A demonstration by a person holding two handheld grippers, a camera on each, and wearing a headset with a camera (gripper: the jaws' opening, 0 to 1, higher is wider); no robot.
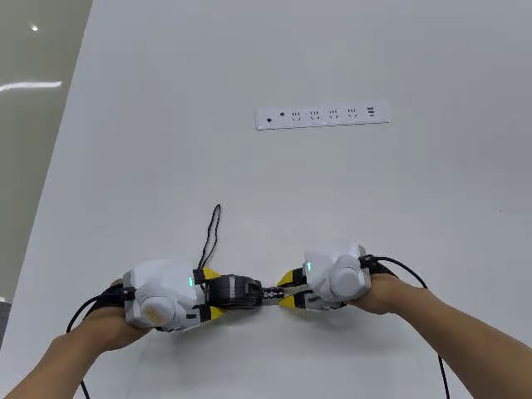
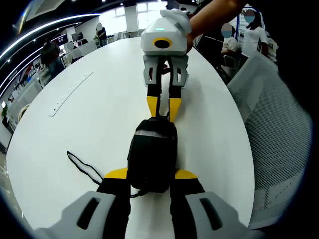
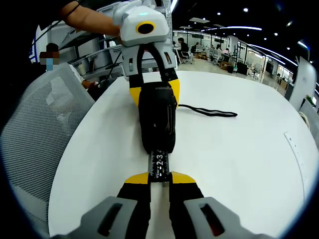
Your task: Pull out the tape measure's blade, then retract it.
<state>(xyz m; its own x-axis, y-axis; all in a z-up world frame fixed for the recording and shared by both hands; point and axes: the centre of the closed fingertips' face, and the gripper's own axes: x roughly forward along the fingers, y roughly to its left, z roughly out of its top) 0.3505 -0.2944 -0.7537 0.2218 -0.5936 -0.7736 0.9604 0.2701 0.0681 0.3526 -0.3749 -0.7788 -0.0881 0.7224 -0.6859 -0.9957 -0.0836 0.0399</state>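
Extraction looks barely begun: left hand-held gripper [image 1: 218, 293] clamps the tape measure [image 1: 235, 292] on the bench [image 1: 249, 183], right hand-held gripper [image 1: 285, 291] apparently pinches its short exposed blade [image 3: 159, 162], needing a straight, steady draw.

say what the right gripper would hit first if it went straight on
The tape measure, just ahead along the blade the right gripper pinches; the left gripper is behind it.

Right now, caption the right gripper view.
Right hand-held gripper pinches numbered black blade; left hand-held gripper clamps black plastic tape measure case.
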